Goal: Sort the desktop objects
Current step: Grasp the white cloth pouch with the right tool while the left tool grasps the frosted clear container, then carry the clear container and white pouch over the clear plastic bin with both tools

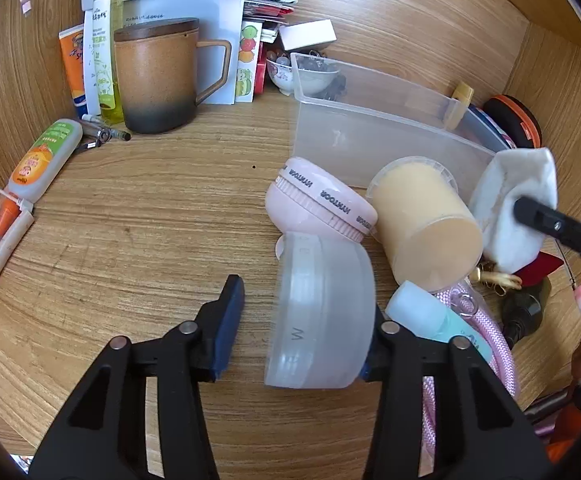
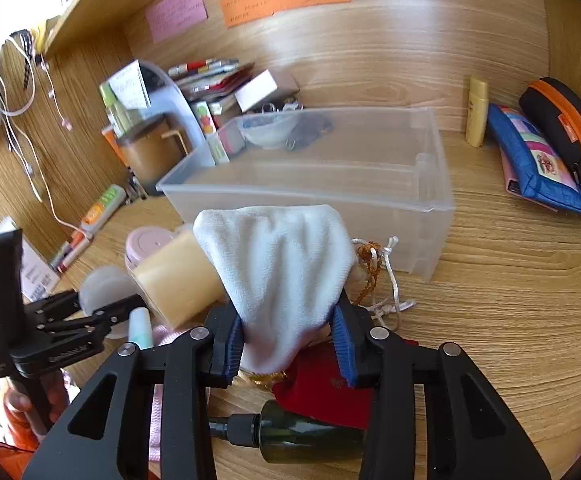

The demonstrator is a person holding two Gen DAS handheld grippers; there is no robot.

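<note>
Two grippers are working at once on this crowded desk. Over on the right, the right gripper [image 2: 288,344] is pinching a white cloth pouch [image 2: 278,276] between its blue pads, jaws drawn in on the fabric, and the pouch is hanging above the desk just in front of the clear plastic bin [image 2: 430,204]. On the other side, the left gripper [image 1: 302,328] is standing wide apart around a frosted plastic cap [image 1: 318,320]; the cap is lying against the right-hand pad while the left-hand pad is sitting clear of it, so it is not being squeezed yet. Lying on the desk beyond the cap are a pink round gadget [image 1: 322,204] and a yellow-filled jar [image 1: 426,224], tipped on its side, both near the bin's front wall. As for progress, the bin is looking bare inside from both views, so I am judging the sort to be barely under way. Plenty is waiting: a small white bottle [image 1: 418,312], a pink cord [image 1: 502,360], a dark green bottle [image 2: 310,436], a red pouch [image 2: 322,388], plus the mug [image 1: 154,80], tubes and papers crowding the left corner. My guess is that the cloth pouch is heading into the bin first.
</note>
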